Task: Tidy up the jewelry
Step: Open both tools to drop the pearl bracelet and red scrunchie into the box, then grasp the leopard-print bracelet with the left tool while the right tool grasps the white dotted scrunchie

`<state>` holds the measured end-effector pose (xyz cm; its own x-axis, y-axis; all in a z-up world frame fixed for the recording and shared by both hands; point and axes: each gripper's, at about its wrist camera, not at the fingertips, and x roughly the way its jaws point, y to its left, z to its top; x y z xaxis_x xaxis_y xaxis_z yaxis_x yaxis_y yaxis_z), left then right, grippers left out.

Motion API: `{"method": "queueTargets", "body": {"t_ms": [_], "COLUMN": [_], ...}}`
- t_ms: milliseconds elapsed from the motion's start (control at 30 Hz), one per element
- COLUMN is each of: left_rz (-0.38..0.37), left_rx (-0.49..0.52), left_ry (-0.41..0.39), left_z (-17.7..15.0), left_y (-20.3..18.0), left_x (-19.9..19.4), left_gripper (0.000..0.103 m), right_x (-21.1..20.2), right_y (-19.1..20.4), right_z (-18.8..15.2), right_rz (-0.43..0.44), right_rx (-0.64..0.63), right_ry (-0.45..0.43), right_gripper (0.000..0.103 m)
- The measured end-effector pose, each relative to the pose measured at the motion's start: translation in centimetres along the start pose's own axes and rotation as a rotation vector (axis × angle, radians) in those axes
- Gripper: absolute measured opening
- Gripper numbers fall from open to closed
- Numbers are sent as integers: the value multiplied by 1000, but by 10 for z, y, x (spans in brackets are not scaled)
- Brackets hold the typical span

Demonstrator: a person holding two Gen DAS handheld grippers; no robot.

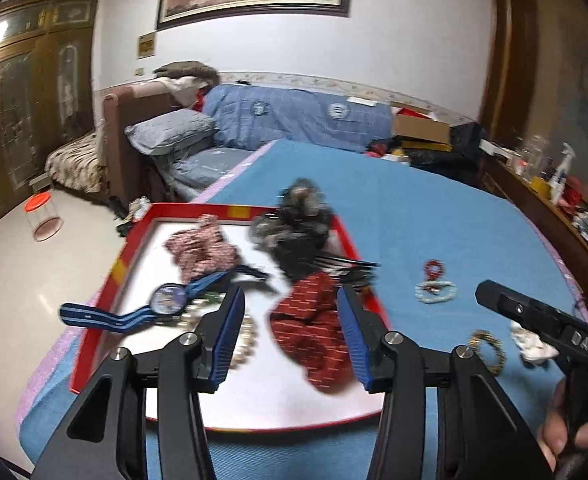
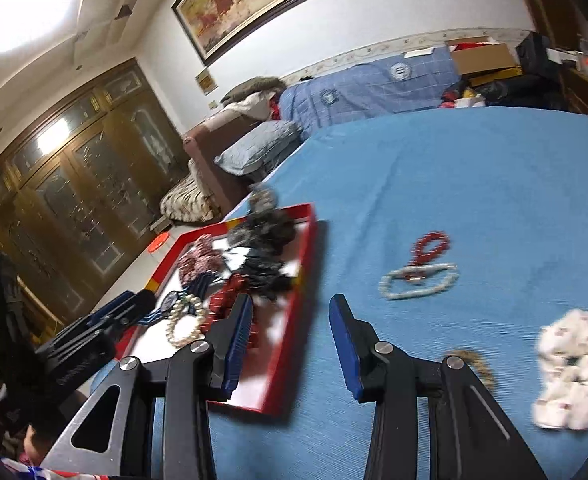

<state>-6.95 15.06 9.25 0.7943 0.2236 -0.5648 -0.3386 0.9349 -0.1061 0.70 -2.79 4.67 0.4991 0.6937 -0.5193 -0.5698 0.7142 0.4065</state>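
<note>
A red tray [image 1: 94,320] with a white floor lies on the blue bed cover [image 1: 413,208]. It holds a blue striped watch [image 1: 166,300], a pearl bracelet [image 2: 182,324], patterned scrunchies and dark hair pieces [image 1: 294,224]. My left gripper [image 1: 290,294] hovers open over the tray, and a dark red scrunchie [image 1: 309,340] lies below between its pads, untouched. My right gripper [image 2: 292,300] is open and empty beside the tray's right edge. On the cover to the right lie a red bead bracelet [image 2: 429,246], a white bead bracelet [image 2: 417,282], a gold bracelet [image 2: 471,362] and a white scrunchie [image 2: 573,368].
Grey pillows [image 1: 170,132] and a folded blue quilt [image 1: 294,116] sit at the far end of the bed, with a cardboard box [image 1: 421,128] beyond. A wooden shelf with bottles [image 1: 557,176] runs along the right. A plastic jar [image 1: 44,220] stands on the floor at the left.
</note>
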Motion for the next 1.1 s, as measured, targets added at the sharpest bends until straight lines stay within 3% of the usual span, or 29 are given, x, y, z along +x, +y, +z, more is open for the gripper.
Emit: {"method": "queueTargets", "body": {"t_ms": [267, 500, 567, 767, 1100], "left_rz": [-121, -216, -246, -267, -299], "left_rx": [71, 109, 114, 136, 128], "left_ry": [34, 127, 158, 190, 225], "left_z": [-9, -21, -26, -34, -38], "left_y": [-59, -99, -109, -126, -126], "left_x": [-8, 8, 13, 17, 20], "left_gripper": [49, 49, 49, 49, 56], "right_x": [-56, -87, -90, -76, -56], "right_y": [-70, -133, -147, -157, -149], "right_z": [0, -6, -8, -14, -24], "right_rz": [-103, -204, -228, -268, -366], "right_rx": [104, 226, 250, 258, 159], "right_ry": [-68, -48, -23, 76, 182], "right_gripper": [53, 57, 62, 72, 76]}}
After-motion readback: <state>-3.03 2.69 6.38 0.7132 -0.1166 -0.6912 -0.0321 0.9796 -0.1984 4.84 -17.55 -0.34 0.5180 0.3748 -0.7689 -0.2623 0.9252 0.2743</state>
